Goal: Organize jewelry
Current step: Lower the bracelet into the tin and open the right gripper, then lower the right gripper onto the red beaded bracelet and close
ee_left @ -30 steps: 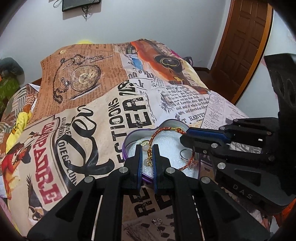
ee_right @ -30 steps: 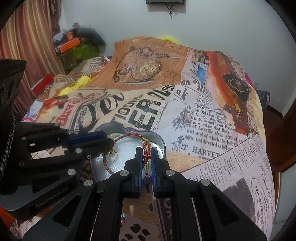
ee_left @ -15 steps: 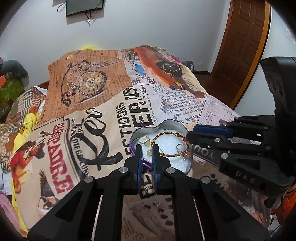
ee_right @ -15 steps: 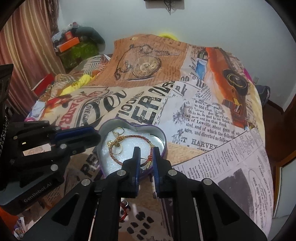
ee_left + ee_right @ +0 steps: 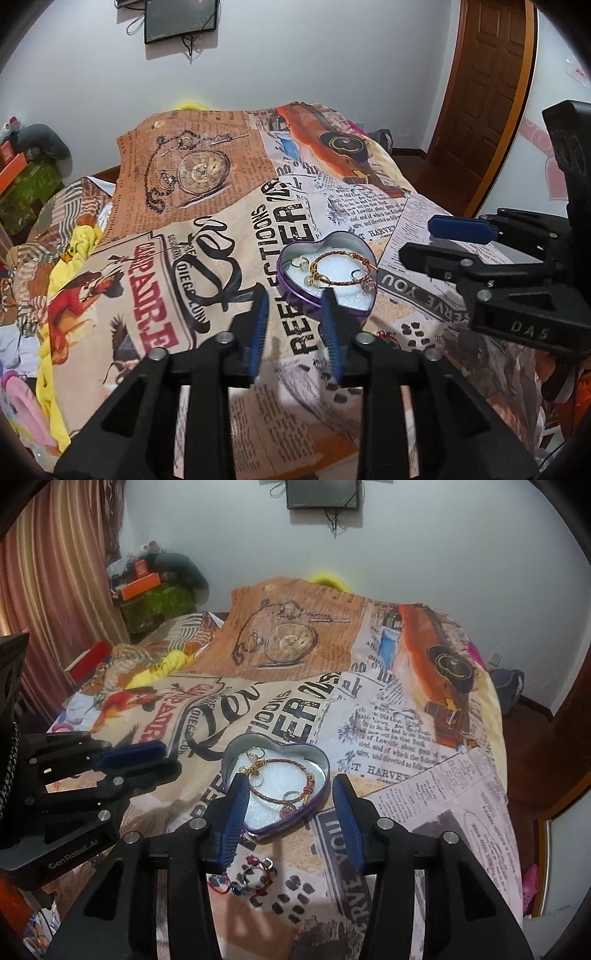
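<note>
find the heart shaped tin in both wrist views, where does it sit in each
Left wrist: heart-shaped tin sits right of centre, just beyond the left gripper.
Right wrist: the tin sits centre, between the right gripper fingers.
Shared landmark: pocket watch print on the bedspread.

Heart-shaped tin point(image 5: 295, 291) with red-gold bracelet point(image 5: 341, 269) on newspaper-print bedspread point(image 5: 147, 295), beyond left gripper's point(image 5: 295, 310) parted jaws.

Bed covered by a newspaper-print bedspread point(image 5: 229, 206) with a pocket-watch picture at 12 o'clock. Dark wall screen point(image 5: 323, 494) above. Brown wooden door point(image 5: 487, 85) at 2 o'clock; striped curtain point(image 5: 55, 590) at 10 o'clock beside cluttered boxes point(image 5: 147, 587).
</note>
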A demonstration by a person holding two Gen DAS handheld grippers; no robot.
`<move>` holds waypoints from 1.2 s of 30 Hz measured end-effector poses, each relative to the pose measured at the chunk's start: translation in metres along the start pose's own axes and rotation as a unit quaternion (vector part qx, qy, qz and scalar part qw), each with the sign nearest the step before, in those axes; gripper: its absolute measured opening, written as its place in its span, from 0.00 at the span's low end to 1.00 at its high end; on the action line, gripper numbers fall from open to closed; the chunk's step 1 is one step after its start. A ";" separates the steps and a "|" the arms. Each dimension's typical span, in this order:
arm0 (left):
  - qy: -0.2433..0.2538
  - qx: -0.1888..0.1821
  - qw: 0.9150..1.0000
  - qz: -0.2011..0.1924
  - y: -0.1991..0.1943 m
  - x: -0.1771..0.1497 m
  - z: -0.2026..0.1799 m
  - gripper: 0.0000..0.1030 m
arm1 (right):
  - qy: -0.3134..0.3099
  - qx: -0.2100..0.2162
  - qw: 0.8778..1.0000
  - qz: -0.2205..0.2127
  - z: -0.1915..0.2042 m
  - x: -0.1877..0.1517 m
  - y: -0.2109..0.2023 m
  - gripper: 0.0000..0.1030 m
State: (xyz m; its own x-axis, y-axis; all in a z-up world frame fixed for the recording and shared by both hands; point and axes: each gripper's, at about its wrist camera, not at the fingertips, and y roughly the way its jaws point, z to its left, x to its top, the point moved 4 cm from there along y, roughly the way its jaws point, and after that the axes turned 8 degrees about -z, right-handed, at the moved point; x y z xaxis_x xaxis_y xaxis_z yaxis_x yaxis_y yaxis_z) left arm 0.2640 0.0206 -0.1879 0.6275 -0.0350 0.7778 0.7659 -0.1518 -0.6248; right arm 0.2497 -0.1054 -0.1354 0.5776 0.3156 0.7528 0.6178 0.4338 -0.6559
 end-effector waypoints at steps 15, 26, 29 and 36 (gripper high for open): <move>-0.013 -0.003 0.999 0.040 -0.001 -0.038 0.005 0.36 | 0.008 -0.010 1.000 0.019 0.000 -0.025 -0.013 0.42; -0.009 -0.008 0.997 0.082 0.022 -0.066 0.002 0.36 | 0.012 -0.004 0.997 0.077 -0.001 -0.064 0.003 0.42; -0.004 -0.012 0.997 0.082 0.025 -0.067 -0.002 0.36 | 0.020 0.000 0.996 0.086 -0.002 -0.070 0.005 0.42; -0.009 -0.028 0.996 0.079 0.031 -0.062 -0.007 0.36 | 0.031 0.018 0.995 0.093 0.003 -0.074 0.009 0.42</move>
State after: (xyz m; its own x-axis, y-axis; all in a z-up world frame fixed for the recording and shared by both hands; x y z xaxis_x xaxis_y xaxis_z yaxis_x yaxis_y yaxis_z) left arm 0.2481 0.0111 -0.2550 0.7420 -0.0455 0.6689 0.6490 -0.2016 -0.7336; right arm 0.2111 -0.1226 -0.1971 0.7127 0.3404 0.6134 0.4782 0.4040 -0.7798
